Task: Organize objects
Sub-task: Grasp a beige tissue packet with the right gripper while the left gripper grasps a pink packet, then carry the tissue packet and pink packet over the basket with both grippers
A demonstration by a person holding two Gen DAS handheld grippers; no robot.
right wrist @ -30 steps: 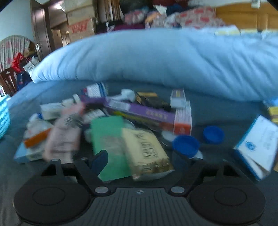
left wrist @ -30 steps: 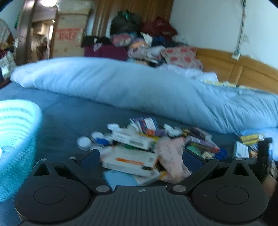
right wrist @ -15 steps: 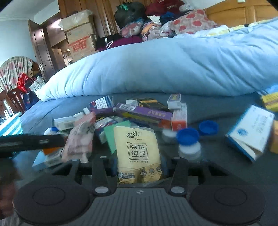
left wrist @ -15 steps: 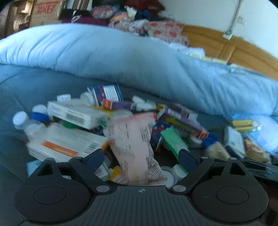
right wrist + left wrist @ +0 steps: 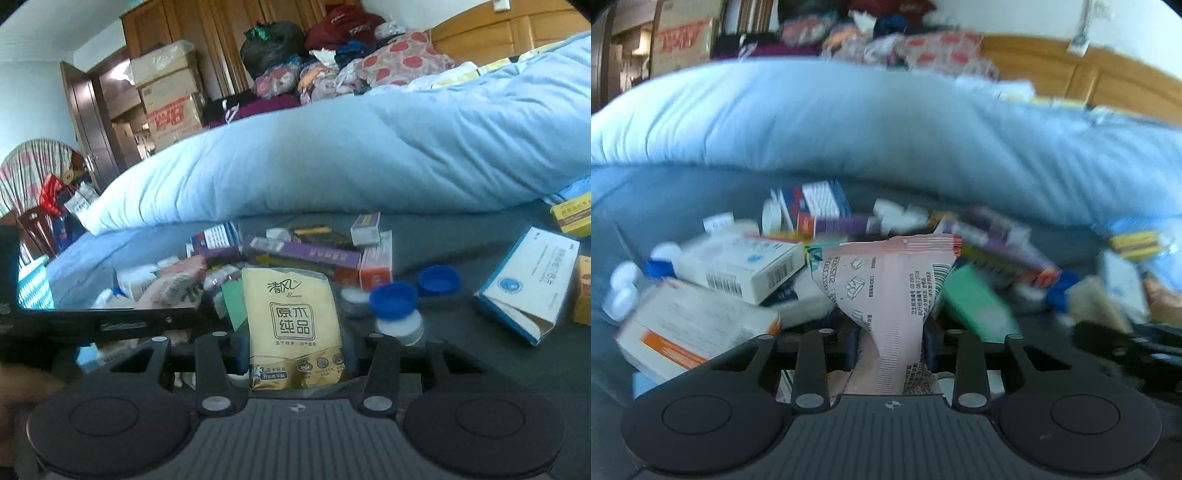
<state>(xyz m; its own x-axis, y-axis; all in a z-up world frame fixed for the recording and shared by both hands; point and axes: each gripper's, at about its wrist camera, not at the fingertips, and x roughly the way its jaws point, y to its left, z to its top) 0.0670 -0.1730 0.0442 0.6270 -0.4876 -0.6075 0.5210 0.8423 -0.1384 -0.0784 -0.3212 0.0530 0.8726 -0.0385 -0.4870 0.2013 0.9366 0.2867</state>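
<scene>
On the bed, your left gripper (image 5: 888, 341) is closing on a pink packet (image 5: 886, 291), pinching it narrow. Your right gripper (image 5: 295, 354) is clamping a yellow tissue pack (image 5: 293, 325), both lifted for sorting.

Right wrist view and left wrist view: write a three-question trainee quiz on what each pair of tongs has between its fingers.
1. True or false: the right tongs grip a yellow tissue pack.
2. What sits between the closing left tongs? A) green box B) pink tissue pack C) blue cap
3. Fill in: the bottle right of the yellow pack wears a ____ cap.

Key: 1 true; 2 B, the pink tissue pack, pinched at its waist; 3 blue.
</scene>
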